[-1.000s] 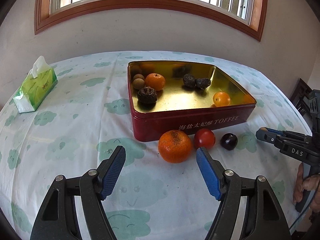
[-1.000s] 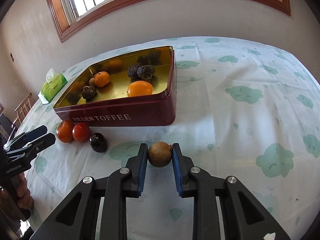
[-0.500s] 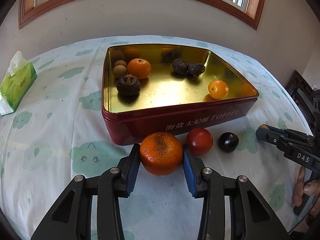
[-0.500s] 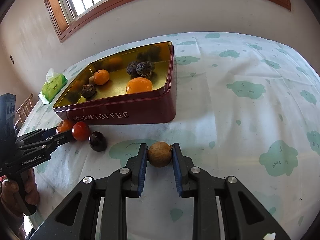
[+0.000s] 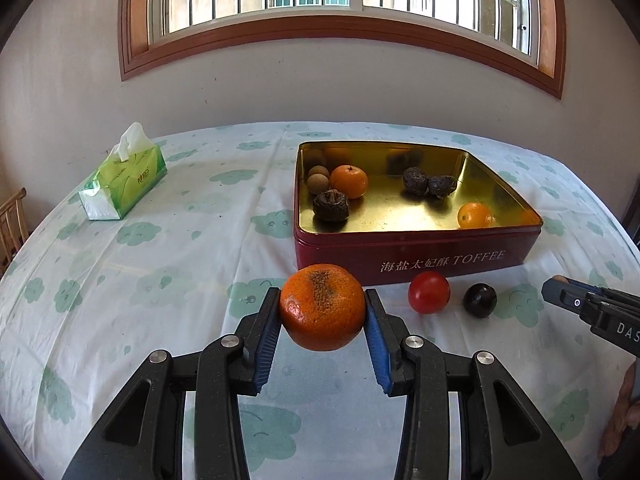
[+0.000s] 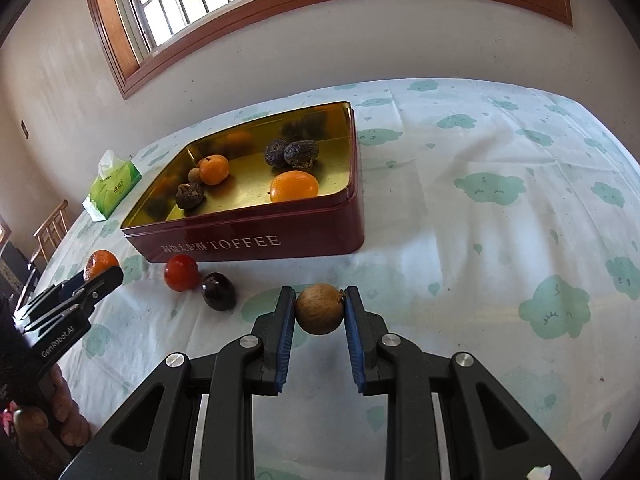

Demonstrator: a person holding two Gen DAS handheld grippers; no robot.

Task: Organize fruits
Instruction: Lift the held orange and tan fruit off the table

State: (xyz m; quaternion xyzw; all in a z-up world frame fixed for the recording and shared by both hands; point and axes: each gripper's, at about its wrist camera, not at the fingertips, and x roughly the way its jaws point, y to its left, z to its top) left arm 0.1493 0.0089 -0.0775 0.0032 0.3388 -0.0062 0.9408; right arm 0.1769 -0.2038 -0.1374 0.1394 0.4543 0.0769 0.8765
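My left gripper (image 5: pixel 322 312) is shut on a large blemished orange (image 5: pixel 322 306), held a little above the cloth just in front of the red toffee tin (image 5: pixel 416 256). My right gripper (image 6: pixel 319 311) is shut on a small brown round fruit (image 6: pixel 320 309) over the table, right of the loose fruit. A red tomato (image 5: pixel 429 292) and a dark plum (image 5: pixel 480 300) lie on the cloth by the tin's front wall. Inside the tin sit two small oranges (image 5: pixel 349 181), several dark wrinkled fruits (image 5: pixel 330 205) and small brown ones. In the right wrist view the left gripper (image 6: pixel 90 280) shows with the orange (image 6: pixel 100 262).
A green tissue pack (image 5: pixel 124 184) lies at the far left of the table. A wooden chair (image 6: pixel 50 232) stands beyond the left table edge. The wall and window are behind the tin. A person's hand (image 6: pixel 60 412) holds the left tool.
The left jaws closed around the large orange and lifted it off the cloth, and the view tilted up. The right gripper kept still with its brown fruit.
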